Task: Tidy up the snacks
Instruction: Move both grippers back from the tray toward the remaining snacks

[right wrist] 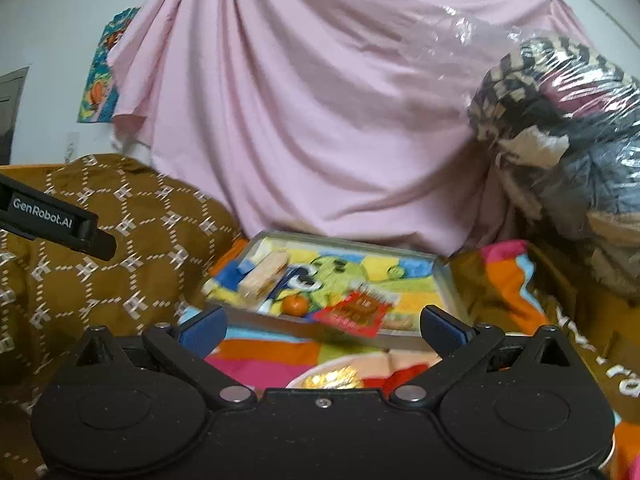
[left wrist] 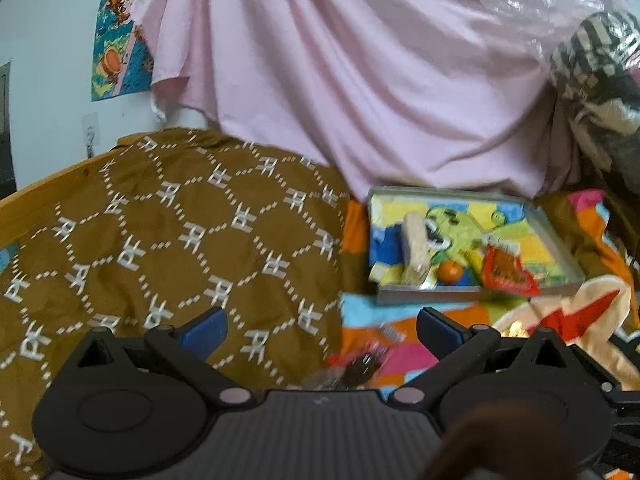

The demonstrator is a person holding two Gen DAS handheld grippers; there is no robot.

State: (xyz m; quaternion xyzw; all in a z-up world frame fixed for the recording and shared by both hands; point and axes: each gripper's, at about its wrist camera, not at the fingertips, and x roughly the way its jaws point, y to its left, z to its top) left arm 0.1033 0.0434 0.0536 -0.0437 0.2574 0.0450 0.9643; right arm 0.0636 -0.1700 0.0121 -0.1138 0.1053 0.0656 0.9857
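A shallow tray [left wrist: 564, 248] [right wrist: 446, 280] with a colourful cartoon lining lies on the bright bedspread. In it are a pale wrapped biscuit pack [left wrist: 414, 248] [right wrist: 266, 270], a small orange [left wrist: 449, 271] [right wrist: 296, 304] and a red snack packet [left wrist: 508, 272] [right wrist: 354, 312] leaning over the front rim. My left gripper [left wrist: 320, 332] is open, above a blurred dark wrapped sweet [left wrist: 360, 368] on the bedspread. My right gripper [right wrist: 322, 330] is open too, above a gold-foil sweet [right wrist: 334, 378]. Nothing sits between either pair of fingers.
A brown patterned blanket [left wrist: 160, 240] [right wrist: 100, 248] covers the left. A pink sheet [left wrist: 360, 80] [right wrist: 320, 120] hangs behind. A plastic-wrapped bundle [left wrist: 600, 100] [right wrist: 568, 160] stands at the right. The left gripper's body [right wrist: 52, 220] juts in at the right wrist view's left edge.
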